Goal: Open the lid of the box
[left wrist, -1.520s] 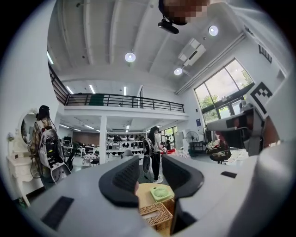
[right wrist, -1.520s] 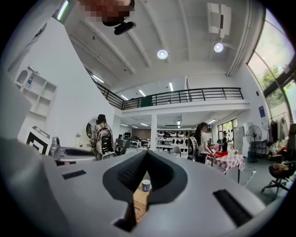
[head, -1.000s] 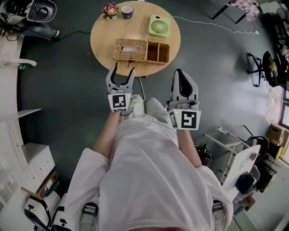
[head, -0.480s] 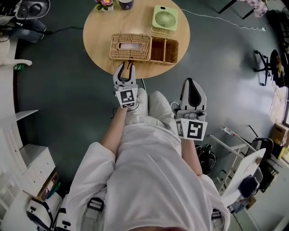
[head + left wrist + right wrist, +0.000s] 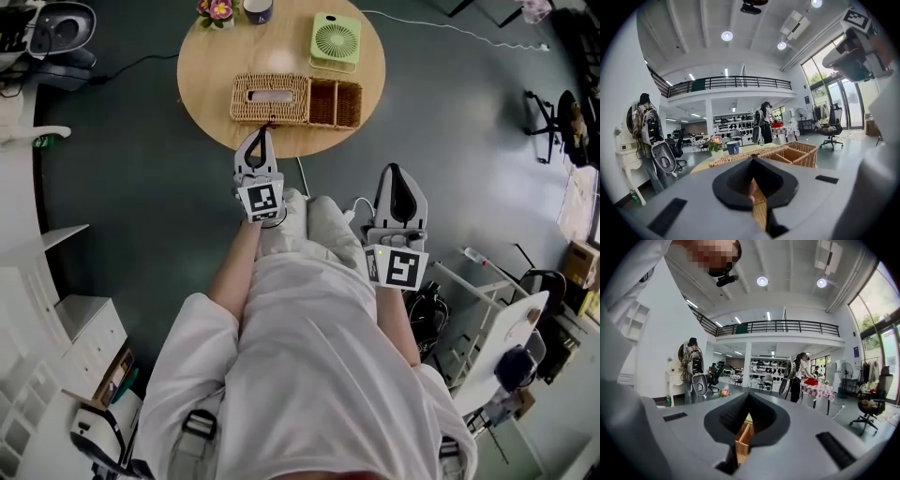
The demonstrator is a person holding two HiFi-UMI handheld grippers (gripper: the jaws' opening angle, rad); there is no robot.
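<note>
Currently, head view: wicker box [image 5: 291, 117] sits on the near half of the round table [image 5: 211, 66], lid [image 5: 248, 94] flat and closed, two open compartments [image 5: 335, 103] adjoining on its right. Green fan [image 5: 336, 39], flower pot [image 5: 216, 9] and cup [image 5: 255, 9] stand behind it, apart from the box. Left gripper [image 5: 262, 131] reaches the box's near edge with its tips. Right gripper [image 5: 396, 169] is held short of the table, well apart from the box.

Left gripper view: jaws have just been closing and now meet at the tips, level with the lid's front rim. A small tan bit shows in the slit behind the tips; cannot tell what it is, nor whether it is pinched. Head view does not resolve this contact either.

Right gripper view: jaws together, nothing between them. The open compartments show through the slit below the tips.

Only the gripper views give the room at eye level: balcony rail [image 5: 778, 326], a standing person [image 5: 802, 373]. Only the head view shows the lid from above
</note>
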